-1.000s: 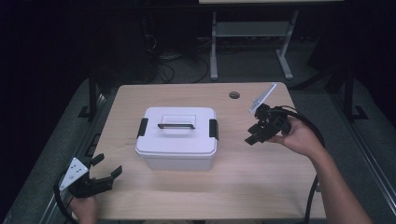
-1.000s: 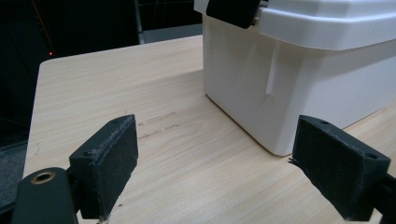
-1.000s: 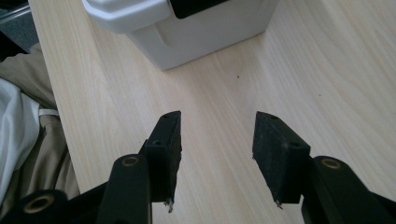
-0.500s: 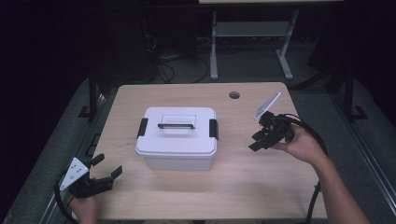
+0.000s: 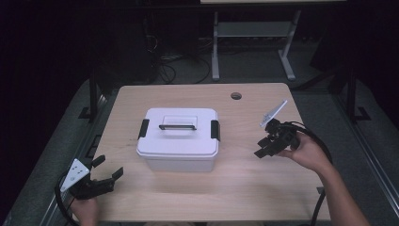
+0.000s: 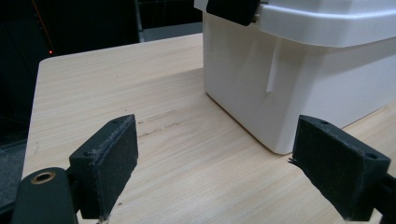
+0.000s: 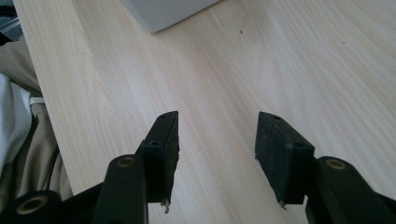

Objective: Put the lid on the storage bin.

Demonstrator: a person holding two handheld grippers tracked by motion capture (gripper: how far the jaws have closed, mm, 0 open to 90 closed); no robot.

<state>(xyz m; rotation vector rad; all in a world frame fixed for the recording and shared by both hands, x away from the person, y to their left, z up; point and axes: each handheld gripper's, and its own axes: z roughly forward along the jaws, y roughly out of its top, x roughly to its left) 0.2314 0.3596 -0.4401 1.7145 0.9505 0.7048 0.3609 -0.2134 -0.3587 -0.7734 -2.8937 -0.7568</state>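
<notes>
Moved: right gripper (image 5: 261,148) lower than before, jaws just opening, nothing between.
Left gripper (image 5: 108,170): wide open, empty, at 7 o'clock from white box (image 5: 179,136).

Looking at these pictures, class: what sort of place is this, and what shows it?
Probably a lab or workshop: a bare wooden table in a dark room, loose cables on the floor behind, and a metal stand.

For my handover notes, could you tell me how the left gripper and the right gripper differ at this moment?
The left gripper sits at the table's near left corner; the right gripper is held above its right side. The left one's jaws stand wider apart than the right's. Both are open, empty, and apart from the white lidded box.
</notes>
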